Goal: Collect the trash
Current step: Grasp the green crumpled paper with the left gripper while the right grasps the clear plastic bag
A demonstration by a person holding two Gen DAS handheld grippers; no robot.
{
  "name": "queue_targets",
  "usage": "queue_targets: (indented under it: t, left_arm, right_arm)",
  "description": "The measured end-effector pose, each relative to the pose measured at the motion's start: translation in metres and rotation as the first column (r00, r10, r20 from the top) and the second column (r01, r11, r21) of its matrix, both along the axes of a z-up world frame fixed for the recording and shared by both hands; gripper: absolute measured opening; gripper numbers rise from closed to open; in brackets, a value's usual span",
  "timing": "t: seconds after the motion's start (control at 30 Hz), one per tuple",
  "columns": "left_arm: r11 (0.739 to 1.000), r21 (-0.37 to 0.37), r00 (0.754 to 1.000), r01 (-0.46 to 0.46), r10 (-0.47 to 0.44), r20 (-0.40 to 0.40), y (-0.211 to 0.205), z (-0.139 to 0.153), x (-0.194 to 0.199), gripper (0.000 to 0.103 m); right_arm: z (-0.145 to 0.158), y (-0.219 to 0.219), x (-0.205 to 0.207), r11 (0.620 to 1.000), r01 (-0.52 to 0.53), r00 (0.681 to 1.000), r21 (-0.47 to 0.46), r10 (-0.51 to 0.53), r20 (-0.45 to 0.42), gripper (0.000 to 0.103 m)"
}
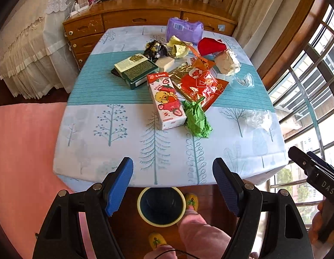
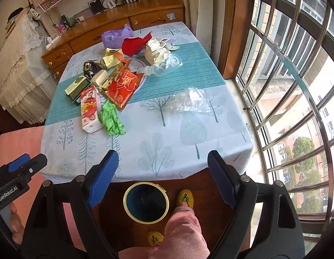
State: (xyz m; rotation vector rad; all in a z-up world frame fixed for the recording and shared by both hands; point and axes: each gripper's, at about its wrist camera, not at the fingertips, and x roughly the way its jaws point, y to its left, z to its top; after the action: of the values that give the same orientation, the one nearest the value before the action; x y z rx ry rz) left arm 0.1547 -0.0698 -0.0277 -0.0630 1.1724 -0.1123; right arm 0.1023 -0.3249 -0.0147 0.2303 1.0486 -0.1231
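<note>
Trash lies in a heap on the table [image 1: 91,151]: a strawberry carton [image 1: 167,101] [image 2: 90,110], crumpled green paper [image 1: 197,118] [image 2: 110,116], a red snack bag [image 1: 201,84] [image 2: 123,86], a green box [image 1: 135,69], red paper [image 1: 211,46], a purple bag [image 1: 184,29] and clear plastic [image 1: 258,118] [image 2: 188,99]. A dark bin with a yellow rim [image 1: 161,206] [image 2: 146,201] stands on the floor below the table's near edge. My left gripper [image 1: 173,185] and right gripper [image 2: 160,177] are both open and empty, above the bin, short of the trash.
A wooden dresser [image 1: 145,19] stands behind the table, a draped bed [image 1: 22,54] to the left, a barred window [image 2: 296,86] to the right. My legs and yellow slippers [image 2: 185,197] are beside the bin. A pink rug [image 1: 22,151] lies left.
</note>
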Motion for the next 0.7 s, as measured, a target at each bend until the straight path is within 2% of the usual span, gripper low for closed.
queue_targets:
  t: [0.07, 0.1, 0.17, 0.33, 0.47, 0.5, 0.53, 0.7]
  left_arm:
    - [1.000, -0.017, 0.999, -0.003, 0.003, -0.041, -0.017, -0.015, 0.024, 0.078]
    - [1.000, -0.026, 0.998, -0.010, 0.008, -0.064, -0.025, -0.024, 0.036, 0.078]
    - [0.998, -0.048, 0.993, -0.035, 0.029, -0.117, -0.039, -0.043, 0.060, 0.078]
    - [0.991, -0.058, 0.969, -0.117, 0.101, -0.225, -0.056, -0.089, 0.101, 0.078]
    - [0.984, -0.059, 0.944, -0.171, 0.147, -0.295, -0.066, -0.117, 0.122, 0.078]
    - [0.982, -0.055, 0.938, -0.183, 0.158, -0.307, -0.067, -0.123, 0.125, 0.078]
    - [0.979, -0.049, 0.932, -0.196, 0.171, -0.319, -0.069, -0.129, 0.129, 0.078]
    - [0.967, -0.023, 0.907, -0.252, 0.228, -0.354, -0.072, -0.151, 0.140, 0.078]
  right_arm:
    - [-0.004, -0.010, 0.014, 1.000, 0.001, 1.000, -0.005, -0.001, -0.009, 0.083]
    - [-0.014, -0.031, 0.041, 1.000, 0.008, 1.000, 0.001, -0.008, -0.026, 0.083]
    - [-0.025, -0.052, 0.068, 1.000, 0.016, 0.999, 0.012, -0.015, -0.049, 0.083]
    - [-0.062, -0.093, 0.124, 0.999, 0.002, 0.993, 0.040, 0.003, -0.120, 0.083]
    - [-0.096, -0.104, 0.155, 0.996, -0.035, 0.983, 0.079, 0.049, -0.178, 0.083]
    - [-0.096, -0.104, 0.155, 0.996, -0.035, 0.983, 0.079, 0.049, -0.178, 0.083]
    - [-0.111, -0.106, 0.166, 0.991, -0.047, 0.977, 0.124, 0.072, -0.203, 0.083]
    - [-0.142, -0.089, 0.180, 0.982, -0.093, 0.959, 0.164, 0.132, -0.249, 0.080]
